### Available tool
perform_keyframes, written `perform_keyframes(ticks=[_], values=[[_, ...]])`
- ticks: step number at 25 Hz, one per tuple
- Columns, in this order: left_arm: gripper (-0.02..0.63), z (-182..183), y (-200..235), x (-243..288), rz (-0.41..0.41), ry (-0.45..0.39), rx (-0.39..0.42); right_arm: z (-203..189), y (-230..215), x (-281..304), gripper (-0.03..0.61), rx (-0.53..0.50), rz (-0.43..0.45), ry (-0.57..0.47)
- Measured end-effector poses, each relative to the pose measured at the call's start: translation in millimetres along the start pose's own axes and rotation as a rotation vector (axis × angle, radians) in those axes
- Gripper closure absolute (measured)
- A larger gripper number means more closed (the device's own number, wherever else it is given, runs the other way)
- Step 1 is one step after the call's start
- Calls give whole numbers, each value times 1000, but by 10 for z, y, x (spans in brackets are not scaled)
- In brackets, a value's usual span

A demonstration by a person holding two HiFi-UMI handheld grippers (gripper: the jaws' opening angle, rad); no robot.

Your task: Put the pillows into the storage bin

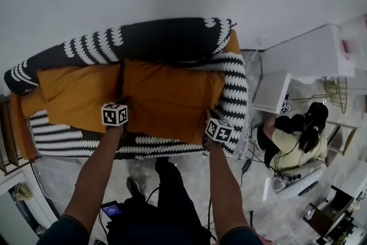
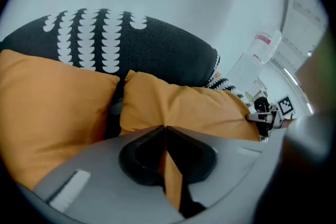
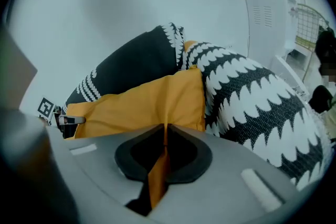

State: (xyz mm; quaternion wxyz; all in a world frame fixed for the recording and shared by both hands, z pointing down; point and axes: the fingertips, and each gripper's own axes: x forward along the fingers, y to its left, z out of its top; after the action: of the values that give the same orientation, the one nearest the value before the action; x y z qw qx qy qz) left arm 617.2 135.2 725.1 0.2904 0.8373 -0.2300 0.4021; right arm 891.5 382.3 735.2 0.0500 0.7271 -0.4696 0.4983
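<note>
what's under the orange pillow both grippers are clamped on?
The patterned sofa seat shows in front and to the right of the held pillow. Anything directly beneath it is covered, so cannot be seen.

- Left gripper (image 2: 166, 132): jaws pinched together on pillow (image 1: 172, 97) fabric (a thin fold).
- Right gripper (image 3: 165, 134): clamped likewise on the pillow.
- Left arm (image 1: 94, 175) and right arm (image 1: 225, 189) stretched forward, apart.

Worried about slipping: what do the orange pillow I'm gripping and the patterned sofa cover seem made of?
Gripped orange pillow: soft matte woven cloth, likely cotton or polyester; it creases and pinches into a thin fold. Patterned sofa cover: coarser matte weave, visibly grainy texture.
</note>
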Motion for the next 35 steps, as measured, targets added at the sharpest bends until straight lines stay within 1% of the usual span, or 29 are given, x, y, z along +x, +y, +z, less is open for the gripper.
perform_keyframes(ticks=[3, 7, 11, 15, 21, 26, 31, 35], values=[[609, -2, -31, -200, 9, -42, -19, 119, 138, -192, 563, -19, 6, -56], [609, 49, -71, -571, 8, -126, -57, 400, 404, -513, 563, -62, 21, -139], [609, 182, -80, -1067, 11, -219, -87, 660, 768, -871, 563, -104, 39, -205], [609, 359, -22, -1619, 30, -316, -99, 914, 1197, -1149, 563, -145, 75, -261], [609, 570, 241, -2584, 83, -460, -92, 1219, 2068, -1517, 563, -222, 150, -334], [609, 586, 500, -3463, 147, -564, -96, 1329, 2851, -1765, 563, -292, 226, -368], [609, 436, 780, -4343, 232, -661, -115, 1351, 3686, -2012, 563, -363, 329, -396], [609, 199, 1009, -5023, 298, -731, -142, 1260, 4360, -2192, 563, -408, 403, -402]])
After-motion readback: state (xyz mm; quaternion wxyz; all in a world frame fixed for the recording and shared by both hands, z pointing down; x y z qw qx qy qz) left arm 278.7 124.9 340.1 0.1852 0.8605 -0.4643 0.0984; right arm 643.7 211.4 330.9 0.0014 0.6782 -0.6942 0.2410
